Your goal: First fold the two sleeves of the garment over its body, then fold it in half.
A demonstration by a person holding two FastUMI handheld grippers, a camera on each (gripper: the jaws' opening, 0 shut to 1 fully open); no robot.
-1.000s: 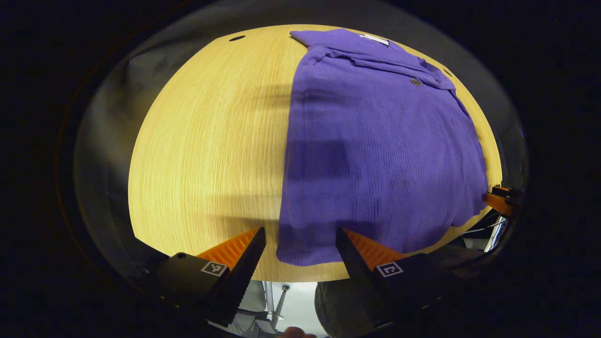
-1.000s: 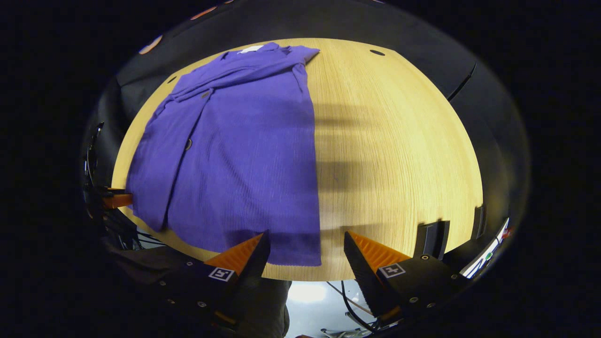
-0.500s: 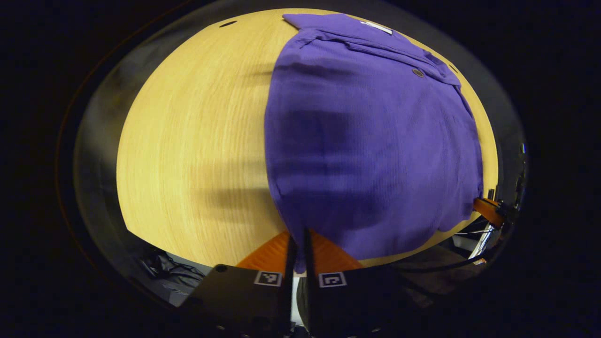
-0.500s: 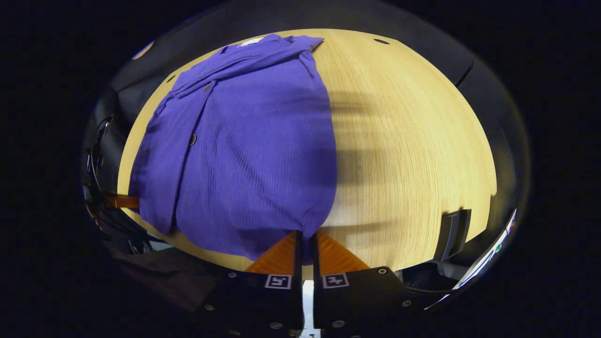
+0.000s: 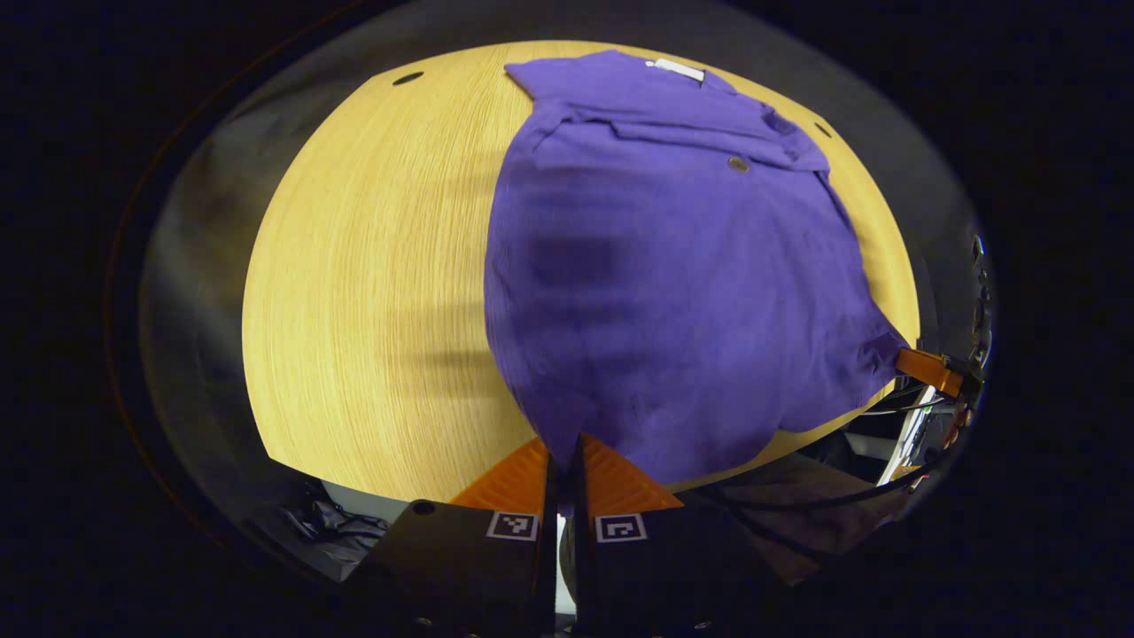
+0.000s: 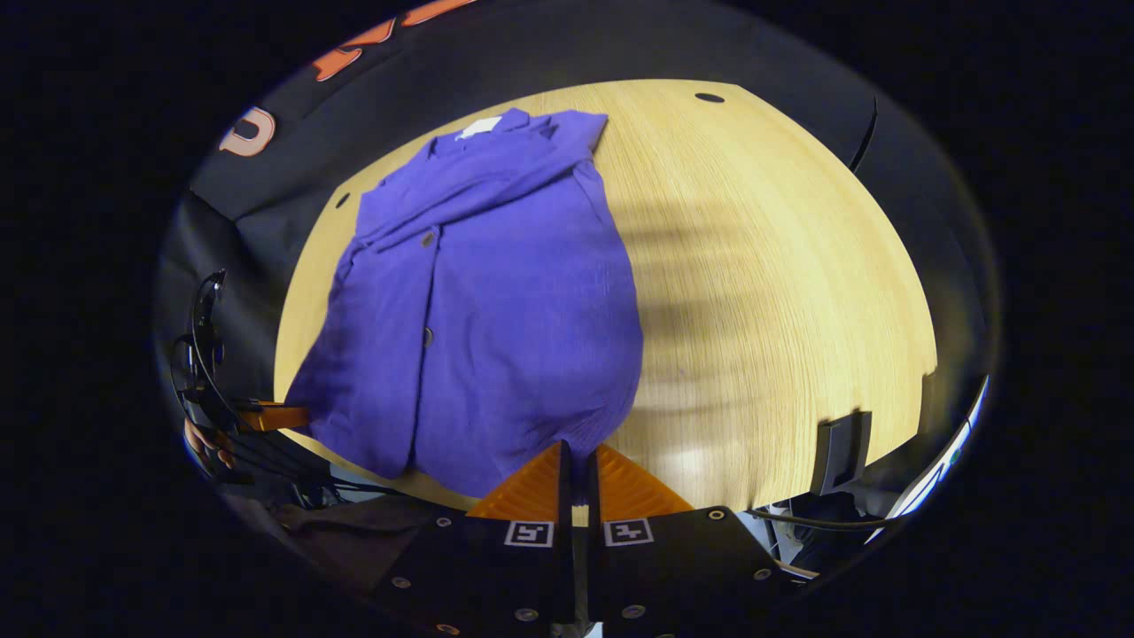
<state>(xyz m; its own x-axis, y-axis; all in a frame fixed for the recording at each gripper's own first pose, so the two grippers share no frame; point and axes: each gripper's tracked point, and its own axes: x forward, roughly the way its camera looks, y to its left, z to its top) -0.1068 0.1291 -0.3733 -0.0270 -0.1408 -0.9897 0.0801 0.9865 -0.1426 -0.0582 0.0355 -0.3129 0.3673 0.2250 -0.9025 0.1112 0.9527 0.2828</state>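
A purple button-up garment lies on the wooden table, collar at the far end, sleeves folded over its body. My left gripper is shut on one bottom hem corner, which is lifted off the table. In the right gripper view the same garment rises toward my right gripper, shut on the other hem corner. The right gripper's orange finger shows at the far right of the left gripper view, pinching the cloth. The left gripper's orange finger shows at the left of the right gripper view.
Bare wooden tabletop stretches beside the garment. A black bracket is clamped on the table's near edge. Cables hang at the left. Small holes sit near the table's far edge. Black cloth wall stands behind.
Both grippers went from open beside the hem to shut on its two corners. Since then they have lifted the hem, and the lower garment now bulges up off the table.
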